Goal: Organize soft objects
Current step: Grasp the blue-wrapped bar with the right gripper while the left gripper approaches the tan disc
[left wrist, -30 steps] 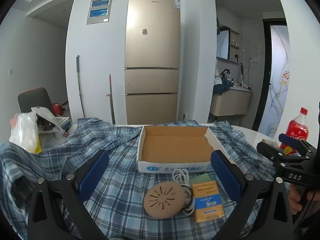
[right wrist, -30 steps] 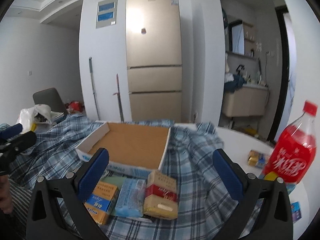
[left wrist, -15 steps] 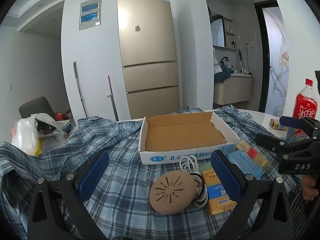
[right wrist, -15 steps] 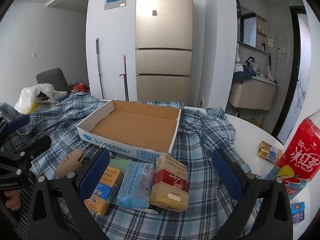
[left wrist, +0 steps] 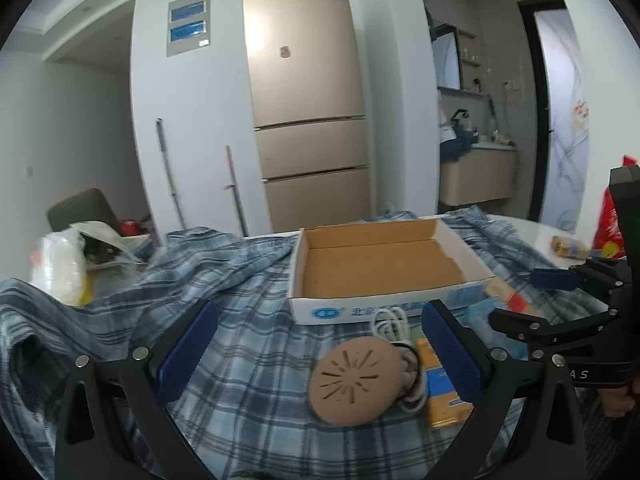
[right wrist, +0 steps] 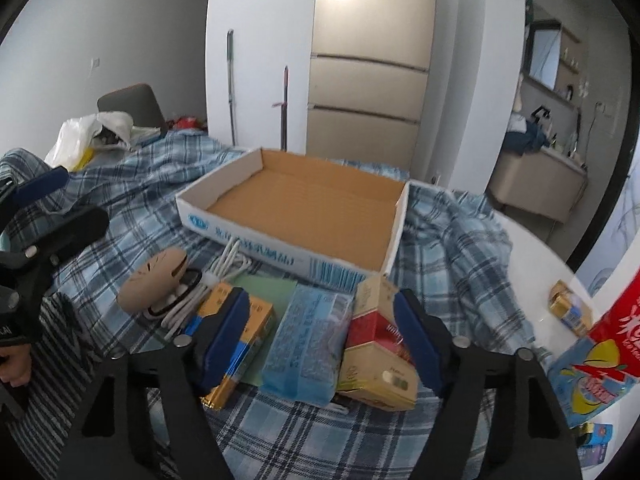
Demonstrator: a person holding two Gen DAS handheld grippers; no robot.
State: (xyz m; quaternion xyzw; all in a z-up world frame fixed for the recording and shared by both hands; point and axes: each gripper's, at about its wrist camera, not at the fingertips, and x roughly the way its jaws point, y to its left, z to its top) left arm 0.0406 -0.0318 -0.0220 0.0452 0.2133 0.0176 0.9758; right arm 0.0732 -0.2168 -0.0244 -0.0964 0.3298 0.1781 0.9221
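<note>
right gripper [left wrist: 520, 300] body: white letters "A S", right of left jaws | cardboard tray [left wrist: 380, 304] front wall: blue Chinese print, unreadable | red bottle label [right wrist: 624, 332]: characters blurred

A blue-and-white plaid cloth [right wrist: 448, 248] covers the tabletop. The box [right wrist: 304, 208] is white outside with blue print, brown inside. Beside it lie a tan disc [left wrist: 354, 384], a white cable [left wrist: 390, 318] and a pale blue pack [right wrist: 306, 340].
</note>
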